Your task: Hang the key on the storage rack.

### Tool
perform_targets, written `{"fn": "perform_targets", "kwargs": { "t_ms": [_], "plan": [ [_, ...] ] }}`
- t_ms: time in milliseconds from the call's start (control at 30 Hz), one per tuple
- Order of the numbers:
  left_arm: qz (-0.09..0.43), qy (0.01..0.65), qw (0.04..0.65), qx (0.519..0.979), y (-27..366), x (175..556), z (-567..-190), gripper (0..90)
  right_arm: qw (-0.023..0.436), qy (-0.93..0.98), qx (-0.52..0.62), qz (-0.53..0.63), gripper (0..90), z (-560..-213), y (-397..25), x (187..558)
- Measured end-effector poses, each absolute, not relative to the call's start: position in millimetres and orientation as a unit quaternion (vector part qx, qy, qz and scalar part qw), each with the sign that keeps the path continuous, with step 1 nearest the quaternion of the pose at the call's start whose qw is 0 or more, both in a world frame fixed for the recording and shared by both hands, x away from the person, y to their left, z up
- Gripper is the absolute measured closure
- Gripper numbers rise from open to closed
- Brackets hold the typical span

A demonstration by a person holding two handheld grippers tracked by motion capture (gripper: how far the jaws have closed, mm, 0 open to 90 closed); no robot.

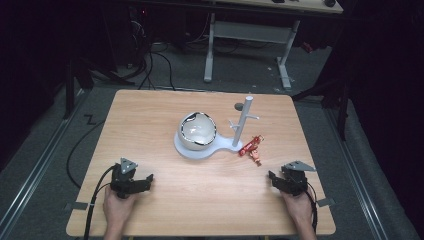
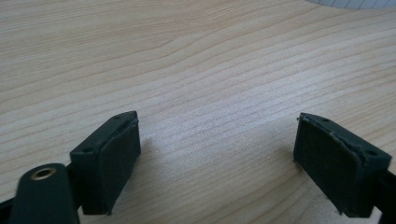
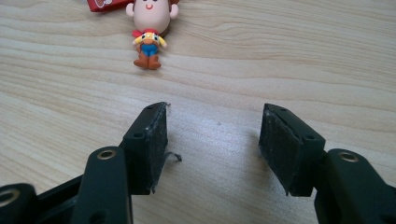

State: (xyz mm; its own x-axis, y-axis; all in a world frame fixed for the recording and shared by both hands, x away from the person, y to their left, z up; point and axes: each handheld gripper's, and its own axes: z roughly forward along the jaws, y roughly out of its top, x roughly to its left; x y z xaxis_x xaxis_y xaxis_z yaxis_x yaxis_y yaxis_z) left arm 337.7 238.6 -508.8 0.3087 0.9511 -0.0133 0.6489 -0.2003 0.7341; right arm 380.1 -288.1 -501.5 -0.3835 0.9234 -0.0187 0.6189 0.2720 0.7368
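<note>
Both grippers, left (image 1: 145, 180) and right (image 1: 272, 176), rest on the wooden table (image 1: 150, 125), jaws spread, empty. We note a small figure toy (image 3: 149, 35) ahead of the right one; its red tag's print unreadable.

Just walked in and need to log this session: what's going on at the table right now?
A person sits at a light wooden table holding a black two-jaw gripper in each hand. The left gripper and right gripper both rest near the front edge, jaws open and holding nothing. Farther back, a shiny white bowl sits on a pale stand with an upright peg post. A small cowboy figure keychain with a red tag lies on the table ahead of the right gripper, untouched.
</note>
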Motion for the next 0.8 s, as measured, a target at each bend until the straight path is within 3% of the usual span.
{"fn": "perform_targets", "kwargs": {
  "t_ms": [800],
  "plan": [
    [0.231, 0.544, 0.33, 0.736, 239.2, 337.4, -508.7, 17.5, 0.233, 0.756, 0.486, 0.37, 52.6, -489.0, -280.1, 378.4]
  ]
}}
